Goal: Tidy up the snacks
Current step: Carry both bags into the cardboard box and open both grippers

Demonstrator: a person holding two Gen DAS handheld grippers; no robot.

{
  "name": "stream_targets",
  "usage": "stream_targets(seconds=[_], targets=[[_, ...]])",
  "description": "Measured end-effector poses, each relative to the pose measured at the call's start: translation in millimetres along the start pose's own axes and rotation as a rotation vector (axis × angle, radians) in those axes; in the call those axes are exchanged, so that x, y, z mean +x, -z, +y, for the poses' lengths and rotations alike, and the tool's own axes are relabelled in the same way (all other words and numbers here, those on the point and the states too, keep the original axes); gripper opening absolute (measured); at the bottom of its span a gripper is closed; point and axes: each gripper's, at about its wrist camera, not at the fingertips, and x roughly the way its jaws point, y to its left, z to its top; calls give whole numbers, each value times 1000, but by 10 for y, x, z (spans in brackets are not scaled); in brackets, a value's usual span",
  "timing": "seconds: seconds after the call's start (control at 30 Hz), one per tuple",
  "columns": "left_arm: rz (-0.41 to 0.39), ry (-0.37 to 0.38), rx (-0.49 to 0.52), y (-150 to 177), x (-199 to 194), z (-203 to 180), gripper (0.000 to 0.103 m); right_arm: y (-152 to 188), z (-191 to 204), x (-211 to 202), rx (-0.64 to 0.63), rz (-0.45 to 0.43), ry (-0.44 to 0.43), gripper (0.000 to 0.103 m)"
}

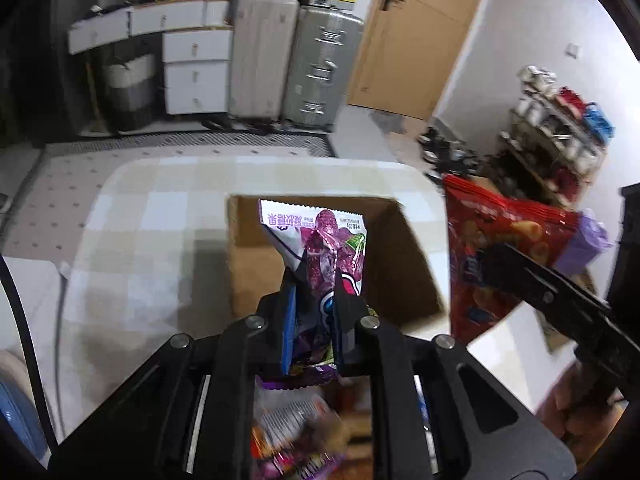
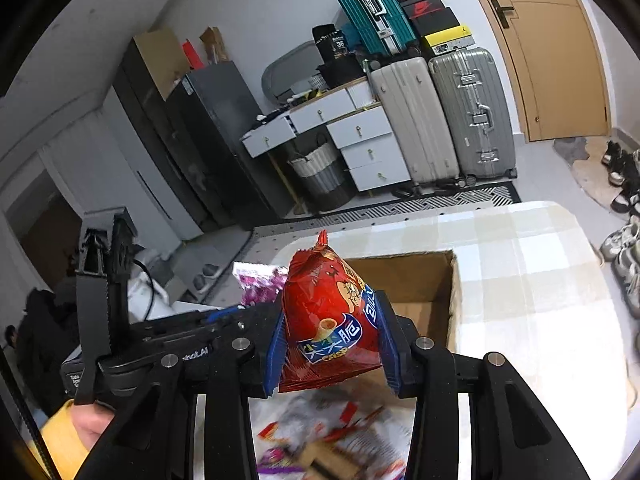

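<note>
Mid-task: the left hand-held gripper [image 1: 316, 280] is pinching a purple-and-white foil snack packet [image 1: 320, 240] and the right hand-held gripper [image 2: 330, 320] a red crinkled snack bag [image 2: 328, 312], both above the open brown cardboard box [image 2: 420, 280] on the checked desk [image 2: 540, 280], while loose snacks [image 2: 320, 432] are lying blurred nearer, unsorted.

Cardboard box [image 2: 416, 280] open-topped; checked tabletop [image 2: 532, 280] around it bare.

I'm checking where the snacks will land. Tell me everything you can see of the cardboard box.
The cardboard box is plain brown, open at the top, its upright walls square-cornered. It sits on the checked tablecloth. What shows of its inside looks empty; the bottom is partly hidden. The purple snack packet and the red snack bag are held in front of it; nothing visibly touches it.
</note>
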Motion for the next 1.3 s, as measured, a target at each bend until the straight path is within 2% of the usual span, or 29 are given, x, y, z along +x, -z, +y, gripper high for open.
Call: stream_targets(seconds=[0.17, 0.23, 0.4, 0.63, 0.8, 1.0, 1.13, 1.3], targets=[[54, -46, 36, -224, 480, -69, 12, -85, -155, 340, 10, 44, 39, 40], [79, -60, 60, -262, 659, -116, 12, -90, -226, 536, 21, 92, 20, 40], [132, -108, 102, -210, 1073, -229, 12, -59, -313, 965, -4, 198, 111, 40], [182, -134, 131, -69, 1433, -215, 12, 89, -474, 1182, 1, 256, 135, 40], [202, -166, 131, 4, 1567, -201, 12, 141, -434, 1220, -37, 255, 143, 40], [208, -161, 130, 32, 1640, -190, 12, 164, -427, 1255, -33, 260, 154, 40], [217, -146, 123, 52, 1601, -174, 12, 156, -428, 1257, -7, 256, 149, 44], [212, -140, 123, 39, 1575, -134, 24, 162, -413, 1244, -1, 249, 159, 45]])
